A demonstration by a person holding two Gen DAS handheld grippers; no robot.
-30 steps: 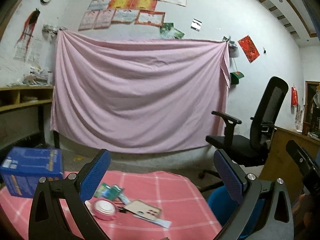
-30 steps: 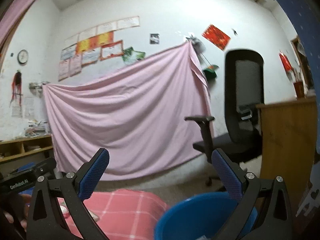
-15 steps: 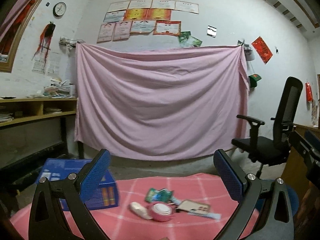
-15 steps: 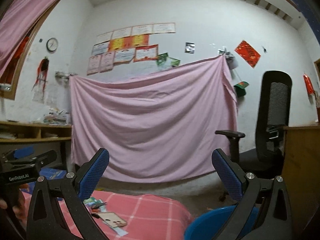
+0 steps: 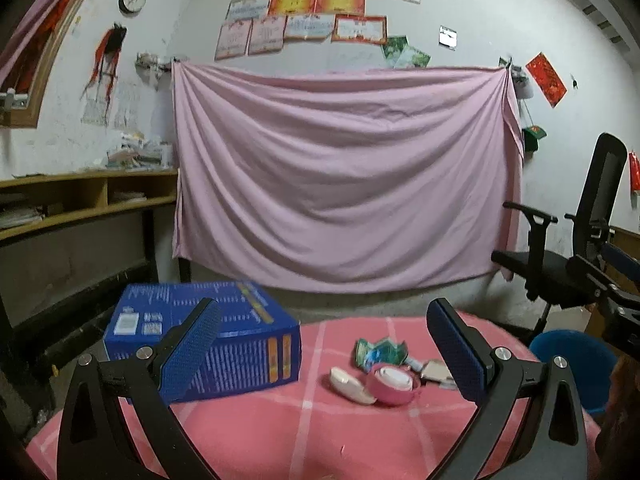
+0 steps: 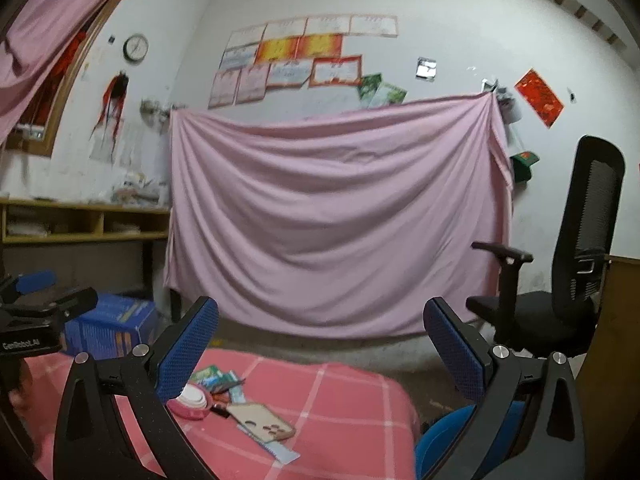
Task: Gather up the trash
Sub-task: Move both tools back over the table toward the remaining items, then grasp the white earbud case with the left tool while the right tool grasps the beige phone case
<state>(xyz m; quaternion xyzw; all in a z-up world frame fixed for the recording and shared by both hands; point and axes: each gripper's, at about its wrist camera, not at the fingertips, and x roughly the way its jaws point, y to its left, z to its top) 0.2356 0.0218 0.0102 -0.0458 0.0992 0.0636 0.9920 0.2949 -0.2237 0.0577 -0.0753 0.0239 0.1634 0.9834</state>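
On the pink checked tablecloth (image 5: 304, 432) lies a small heap: a crumpled green wrapper (image 5: 378, 352), a pink tape roll (image 5: 394, 383), a white oval piece (image 5: 352, 385) and a tan phone case (image 6: 262, 420). The wrapper (image 6: 212, 374) and tape roll (image 6: 192, 398) also show in the right wrist view. My left gripper (image 5: 320, 344) is open and empty, held above the table short of the heap. My right gripper (image 6: 320, 348) is open and empty, to the right of the heap. A blue bin (image 6: 460, 436) stands on the floor off the table's right edge.
A blue carton (image 5: 208, 344) stands on the table's left side. A black office chair (image 6: 560, 288) and a wooden desk (image 6: 616, 340) are on the right. A pink sheet (image 5: 340, 176) hangs on the back wall, with wooden shelves (image 5: 80, 200) at left.
Both grippers have swung left, bringing the blue carton and the heap further into view. Both stay open and empty.
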